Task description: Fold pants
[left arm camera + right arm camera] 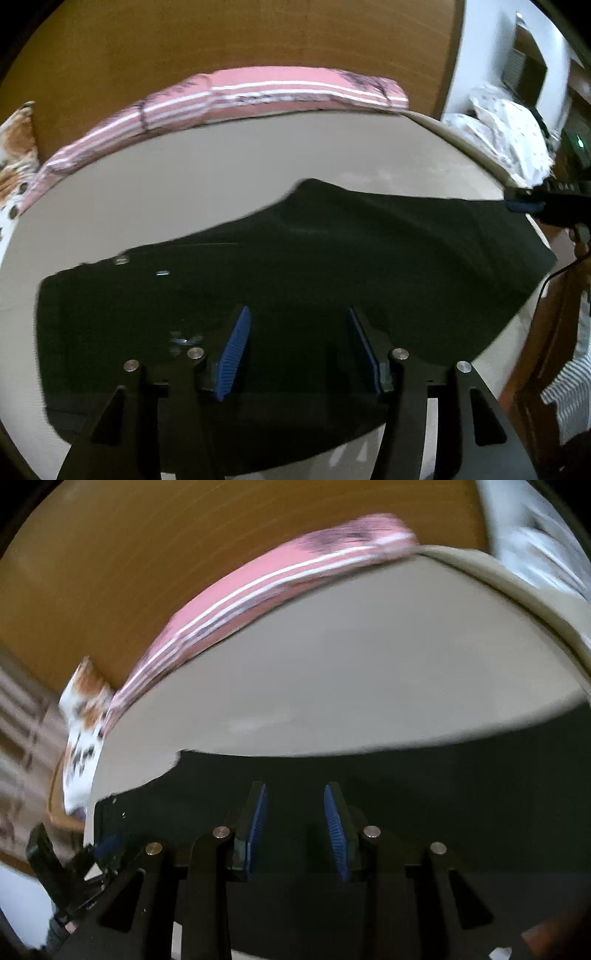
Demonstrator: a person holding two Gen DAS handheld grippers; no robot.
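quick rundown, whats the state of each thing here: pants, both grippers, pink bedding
black pants: spread flat on the beige bed, not gripped
left gripper: open, above the pants
right gripper: open, nothing between its pads
pink striped bedding: folded along the bed's far edge

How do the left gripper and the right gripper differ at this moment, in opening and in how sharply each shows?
The left gripper stands wider open than the right gripper. The left wrist view is fairly sharp; the right wrist view is smeared by motion blur. Both have blue ribbed pads, hold nothing, and hang above the black pants on the beige bed.
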